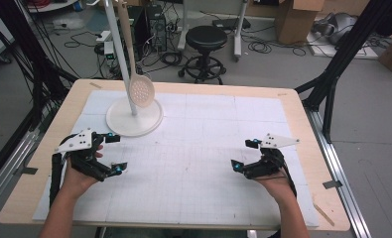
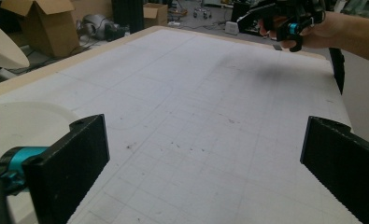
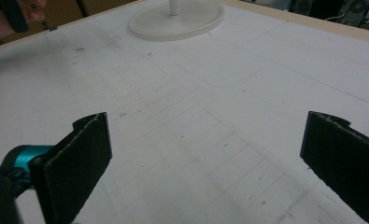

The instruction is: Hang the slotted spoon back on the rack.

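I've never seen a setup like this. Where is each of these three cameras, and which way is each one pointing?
High view: above the person's side, looking forward and down on the white gridded mat; forearms, left gripper, right gripper show.
Left gripper view: rides the left gripper, looking across the mat between its black jaws; the right gripper and its hand show beyond.
Right gripper view: rides the right gripper, facing the round white stand base.
Shared: the stand base holding a perforated wooden spoon.

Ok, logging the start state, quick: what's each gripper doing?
Left gripper: open, holding nothing.
Right gripper: open, holding nothing.
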Action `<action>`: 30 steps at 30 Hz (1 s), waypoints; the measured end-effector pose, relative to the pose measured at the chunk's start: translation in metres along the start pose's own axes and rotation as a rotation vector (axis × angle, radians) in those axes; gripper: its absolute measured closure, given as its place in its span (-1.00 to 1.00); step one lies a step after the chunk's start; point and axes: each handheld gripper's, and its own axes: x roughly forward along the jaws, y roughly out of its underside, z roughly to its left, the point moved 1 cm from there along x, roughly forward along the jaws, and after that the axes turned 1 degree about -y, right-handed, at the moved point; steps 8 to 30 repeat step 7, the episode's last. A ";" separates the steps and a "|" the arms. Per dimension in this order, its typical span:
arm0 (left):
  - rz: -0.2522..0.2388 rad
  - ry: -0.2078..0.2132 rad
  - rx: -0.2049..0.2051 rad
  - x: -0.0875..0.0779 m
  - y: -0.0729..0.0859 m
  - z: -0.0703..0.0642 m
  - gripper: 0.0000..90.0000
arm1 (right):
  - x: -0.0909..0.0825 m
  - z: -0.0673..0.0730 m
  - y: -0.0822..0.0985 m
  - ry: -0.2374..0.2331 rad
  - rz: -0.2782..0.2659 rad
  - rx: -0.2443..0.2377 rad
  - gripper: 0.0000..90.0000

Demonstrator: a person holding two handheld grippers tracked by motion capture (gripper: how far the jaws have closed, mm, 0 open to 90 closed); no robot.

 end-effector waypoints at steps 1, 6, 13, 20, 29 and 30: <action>0.003 0.002 0.000 0.000 0.000 0.000 -0.96 | 0.000 0.000 0.000 0.001 0.002 -0.002 -0.98; 0.002 -0.002 -0.001 0.000 0.000 0.000 -0.96 | 0.003 0.000 0.001 -0.010 0.017 -0.006 -0.98; 0.002 -0.003 -0.002 0.000 0.000 0.000 -0.96 | 0.003 0.000 0.001 -0.010 0.018 -0.010 -0.98; 0.002 -0.003 -0.002 0.000 0.000 0.000 -0.96 | 0.003 0.000 0.001 -0.010 0.018 -0.010 -0.98; 0.002 -0.003 -0.002 0.000 0.000 0.000 -0.96 | 0.003 0.000 0.001 -0.010 0.018 -0.010 -0.98; 0.002 -0.003 -0.002 0.000 0.000 0.000 -0.96 | 0.003 0.000 0.001 -0.010 0.018 -0.010 -0.98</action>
